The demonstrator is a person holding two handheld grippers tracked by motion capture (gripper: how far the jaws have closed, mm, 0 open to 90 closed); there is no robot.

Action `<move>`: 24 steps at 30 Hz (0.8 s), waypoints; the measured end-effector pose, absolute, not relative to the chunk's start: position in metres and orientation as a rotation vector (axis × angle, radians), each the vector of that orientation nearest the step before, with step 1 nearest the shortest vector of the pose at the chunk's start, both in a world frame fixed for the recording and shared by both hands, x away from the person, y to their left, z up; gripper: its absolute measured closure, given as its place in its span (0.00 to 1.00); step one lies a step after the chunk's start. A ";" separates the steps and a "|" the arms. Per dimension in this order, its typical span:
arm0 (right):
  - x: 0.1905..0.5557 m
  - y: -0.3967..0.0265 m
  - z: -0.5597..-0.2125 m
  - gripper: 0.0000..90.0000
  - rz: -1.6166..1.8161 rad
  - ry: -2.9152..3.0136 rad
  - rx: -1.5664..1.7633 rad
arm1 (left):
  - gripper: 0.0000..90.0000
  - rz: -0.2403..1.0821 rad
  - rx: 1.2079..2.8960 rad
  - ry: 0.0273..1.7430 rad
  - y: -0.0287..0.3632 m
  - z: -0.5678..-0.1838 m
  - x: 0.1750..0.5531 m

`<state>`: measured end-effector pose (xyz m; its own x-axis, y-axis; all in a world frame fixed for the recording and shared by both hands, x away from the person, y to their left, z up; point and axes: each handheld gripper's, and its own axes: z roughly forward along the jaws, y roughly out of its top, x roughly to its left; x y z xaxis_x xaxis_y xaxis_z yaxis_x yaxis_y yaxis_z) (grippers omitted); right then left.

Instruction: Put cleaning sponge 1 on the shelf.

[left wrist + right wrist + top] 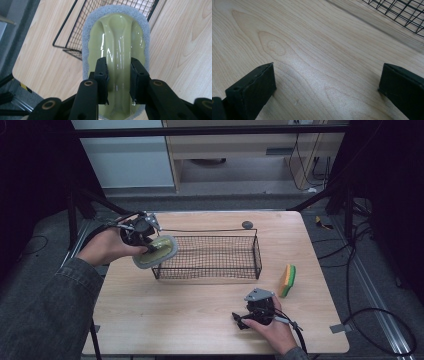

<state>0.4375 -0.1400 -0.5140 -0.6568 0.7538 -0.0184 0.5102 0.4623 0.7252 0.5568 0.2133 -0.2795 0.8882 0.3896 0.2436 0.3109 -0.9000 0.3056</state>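
the left gripper [118, 75] pinches the raised handle ridge of a pale green scrubber with a grey foam rim [116, 37], its jaws pressed against both sides of the ridge. in the high view the scrubber [156, 251] hangs at the left end of the black wire basket [210, 255], over its rim. the right gripper [325, 82] rests low on the wooden table [312, 45], jaws spread wide with nothing between them. a yellow and green sponge [287, 280] stands on edge just right of the basket.
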 end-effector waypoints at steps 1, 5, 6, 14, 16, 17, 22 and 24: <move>0.438 -0.140 -0.514 0.01 1.011 2.378 1.072 | 0.79 0.436 2.796 0.520 0.211 -0.279 0.557; 0.437 -0.139 -0.514 0.01 1.014 2.379 1.081 | 0.79 0.436 2.799 0.463 0.203 -0.278 0.557; 0.438 -0.139 -0.514 0.01 1.013 2.380 1.081 | 0.79 0.441 2.797 0.444 0.201 -0.278 0.557; 0.438 -0.139 -0.514 0.01 1.014 2.380 1.079 | 0.79 0.442 2.809 0.340 0.185 -0.284 0.558; 0.438 -0.139 -0.514 0.01 1.014 2.380 1.079 | 0.79 0.462 2.830 0.315 0.179 -0.289 0.561; 0.438 -0.139 -0.514 0.01 1.015 2.380 1.079 | 0.79 0.462 2.830 0.315 0.179 -0.289 0.561; 0.438 -0.139 -0.514 0.01 1.015 2.379 1.079 | 0.79 0.515 2.849 0.289 0.172 -0.300 0.565; 0.438 -0.139 -0.514 0.01 1.014 2.379 1.080 | 0.79 0.524 2.852 0.285 0.171 -0.302 0.567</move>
<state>0.4382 -0.1387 -0.5138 -0.6545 0.7560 -0.0118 0.5149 0.4571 0.7252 0.5672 0.1713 -0.3025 0.9173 0.2296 0.3254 0.1484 -0.9553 0.2557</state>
